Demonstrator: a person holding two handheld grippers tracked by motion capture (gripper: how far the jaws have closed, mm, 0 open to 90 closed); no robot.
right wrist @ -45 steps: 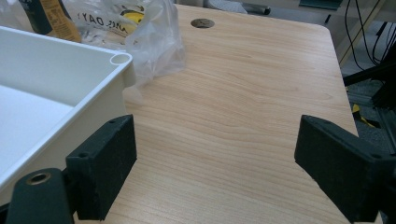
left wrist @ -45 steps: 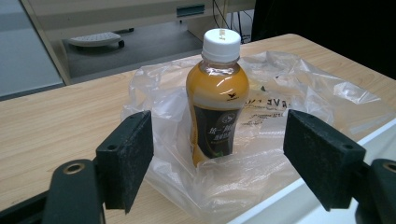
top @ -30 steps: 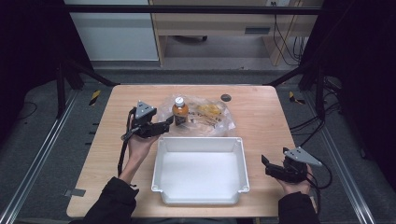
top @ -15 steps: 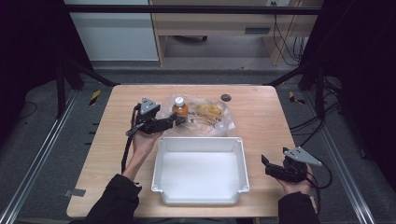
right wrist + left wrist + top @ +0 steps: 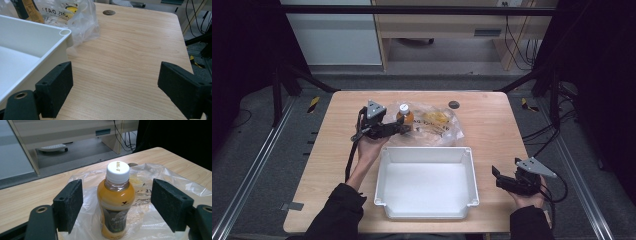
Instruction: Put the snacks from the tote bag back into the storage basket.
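orange bottle [image 5: 115,202] stands upright, cap [image 5: 118,171] up.

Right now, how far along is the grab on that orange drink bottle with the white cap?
Done: the left gripper has its jaws on either side of the orange drink bottle with the white cap, pads clear of it. In hand: closing on it. Left: lifting it, likely into the white plastic tray; the right gripper waits open.

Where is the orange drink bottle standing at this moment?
In the high view the bottle stands upright at the table's far side, left of the plastic bag, behind the white tray, between the left gripper's open jaws.
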